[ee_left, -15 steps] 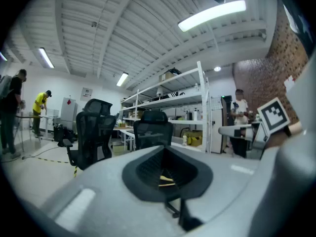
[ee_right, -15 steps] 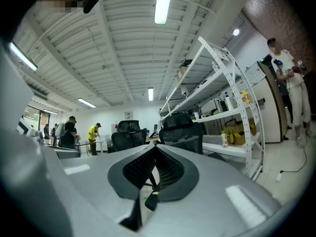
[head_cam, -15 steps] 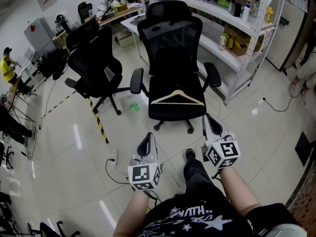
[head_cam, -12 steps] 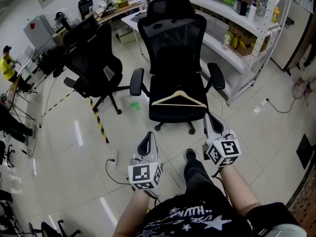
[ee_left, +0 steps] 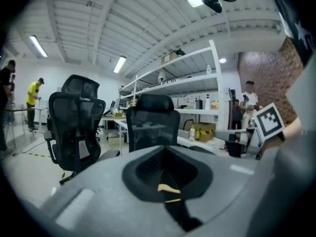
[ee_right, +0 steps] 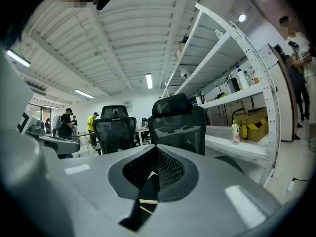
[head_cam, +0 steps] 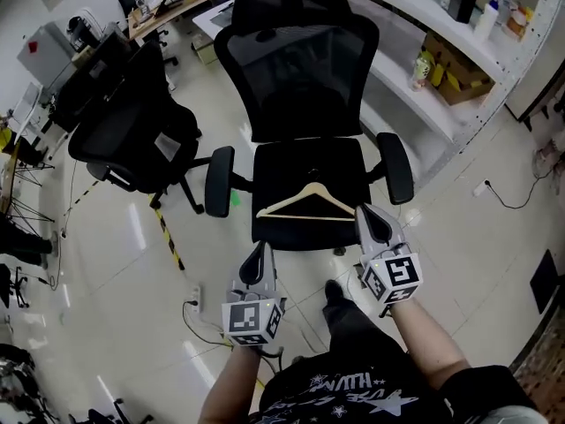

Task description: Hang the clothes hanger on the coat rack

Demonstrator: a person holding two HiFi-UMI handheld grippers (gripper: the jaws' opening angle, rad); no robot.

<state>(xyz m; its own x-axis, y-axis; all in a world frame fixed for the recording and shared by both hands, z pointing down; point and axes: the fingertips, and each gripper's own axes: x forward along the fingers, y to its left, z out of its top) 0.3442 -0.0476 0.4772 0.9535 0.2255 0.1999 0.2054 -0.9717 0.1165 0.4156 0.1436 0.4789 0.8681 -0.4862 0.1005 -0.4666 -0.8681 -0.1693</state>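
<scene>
A pale wooden clothes hanger (head_cam: 309, 203) lies flat on the seat (head_cam: 300, 159) of a black mesh office chair in the head view. My left gripper (head_cam: 259, 254) is shut and empty, held over the floor just in front of the seat's front edge. The right gripper (head_cam: 370, 216) is also shut and empty, its tip right beside the hanger's right end, apart from it as far as I can tell. Both gripper views look along closed jaws toward the chair's backrest (ee_left: 152, 127) (ee_right: 178, 125). No coat rack shows in any view.
A second black chair (head_cam: 132, 135) stands to the left. White shelving (head_cam: 459, 56) with bottles and boxes runs along the right. A power strip (head_cam: 192, 300) and yellow-black floor tape (head_cam: 168, 237) lie at the left. The person's shoe (head_cam: 335, 290) is below the seat. People stand in the background.
The chair and hanger have drawn closer and now sit just ahead of both grippers. The right gripper's tip has come up beside the hanger's right end. Both stay shut.
</scene>
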